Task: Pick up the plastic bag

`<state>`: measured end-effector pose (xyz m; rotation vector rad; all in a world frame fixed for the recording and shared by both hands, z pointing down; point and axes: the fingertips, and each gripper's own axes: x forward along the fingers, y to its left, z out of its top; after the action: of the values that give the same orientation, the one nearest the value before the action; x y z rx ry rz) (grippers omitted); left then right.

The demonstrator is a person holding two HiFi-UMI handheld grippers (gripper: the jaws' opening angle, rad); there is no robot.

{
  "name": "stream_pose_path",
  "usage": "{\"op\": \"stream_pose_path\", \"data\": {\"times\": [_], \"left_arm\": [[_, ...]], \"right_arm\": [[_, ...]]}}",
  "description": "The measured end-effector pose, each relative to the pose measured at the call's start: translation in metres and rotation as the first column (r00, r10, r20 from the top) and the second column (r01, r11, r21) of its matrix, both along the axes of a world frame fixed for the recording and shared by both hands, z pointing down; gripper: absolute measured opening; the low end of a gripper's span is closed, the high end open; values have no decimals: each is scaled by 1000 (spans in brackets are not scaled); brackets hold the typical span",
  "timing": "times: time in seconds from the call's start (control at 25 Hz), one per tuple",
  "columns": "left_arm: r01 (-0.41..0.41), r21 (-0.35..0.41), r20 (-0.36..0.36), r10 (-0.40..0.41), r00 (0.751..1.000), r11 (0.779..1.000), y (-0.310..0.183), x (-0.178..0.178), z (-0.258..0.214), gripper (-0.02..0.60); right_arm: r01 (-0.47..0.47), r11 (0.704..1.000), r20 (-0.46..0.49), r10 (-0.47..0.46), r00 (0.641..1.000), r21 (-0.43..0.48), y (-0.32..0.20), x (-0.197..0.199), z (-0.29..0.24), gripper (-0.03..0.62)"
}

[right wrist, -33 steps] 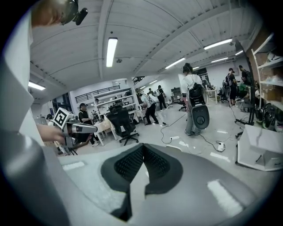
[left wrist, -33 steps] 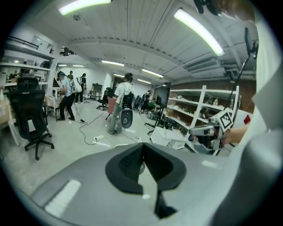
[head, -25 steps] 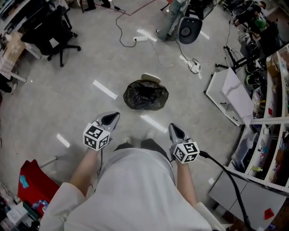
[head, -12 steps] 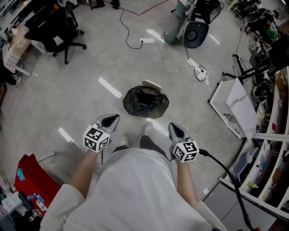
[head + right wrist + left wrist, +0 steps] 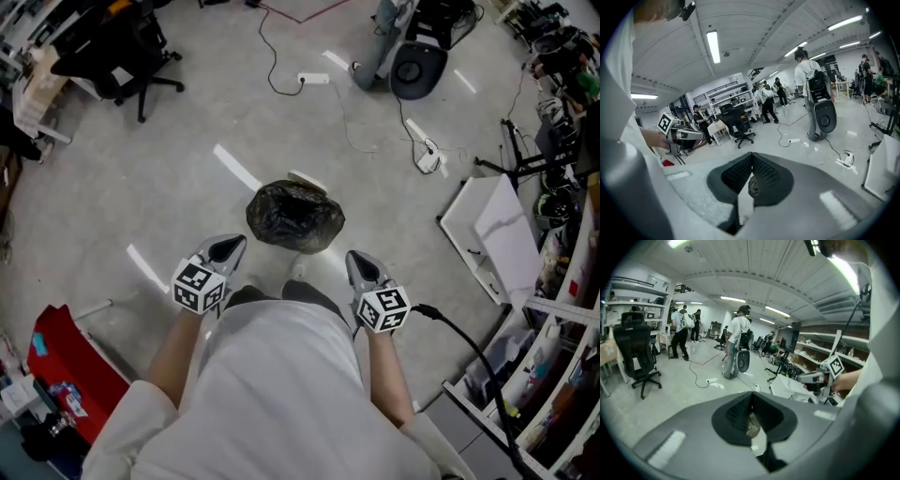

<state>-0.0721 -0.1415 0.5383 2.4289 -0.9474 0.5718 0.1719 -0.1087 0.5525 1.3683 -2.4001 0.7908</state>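
Left gripper (image 5: 228, 250): jaws pressed together, empty
Right gripper (image 5: 362, 267): jaws pressed together, empty
Bag: black plastic bag (image 5: 295, 217), crumpled and glossy, on the grey floor (image 5: 112, 187), just ahead of both grippers, untouched

Floor (image 5: 141, 187) here is pale grey polished concrete, shiny enough to throw the ceiling strip lights (image 5: 713, 47) back as white bars; black office chair (image 5: 112, 56) sits top left in the head view; a white power strip (image 5: 314, 79) lies out in the open with a thin dark cable (image 5: 275, 58) snaking off it; a white panel (image 5: 487, 234) lies flat on the right, just beside packed shelves (image 5: 572, 309); something red (image 5: 66, 361) sits bottom left; ceiling (image 5: 754, 282) is white and ribbed.
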Motion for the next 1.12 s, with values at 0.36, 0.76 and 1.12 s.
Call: {"op": "stream_pose_path", "data": {"times": [0.36, 0.76, 1.12], "left_arm": [[11, -44, 61, -8, 998, 999, -16, 18, 22, 5], [-53, -91, 98, 62, 993, 994, -57, 16, 84, 5], [-94, -167, 142, 118, 983, 982, -102, -9, 210, 5]], "right_arm": [[59, 996, 27, -57, 998, -63, -24, 11, 31, 2], [31, 989, 9, -30, 1000, -144, -53, 0, 84, 2], [-67, 962, -45, 57, 997, -266, -62, -1, 194, 2]]}}
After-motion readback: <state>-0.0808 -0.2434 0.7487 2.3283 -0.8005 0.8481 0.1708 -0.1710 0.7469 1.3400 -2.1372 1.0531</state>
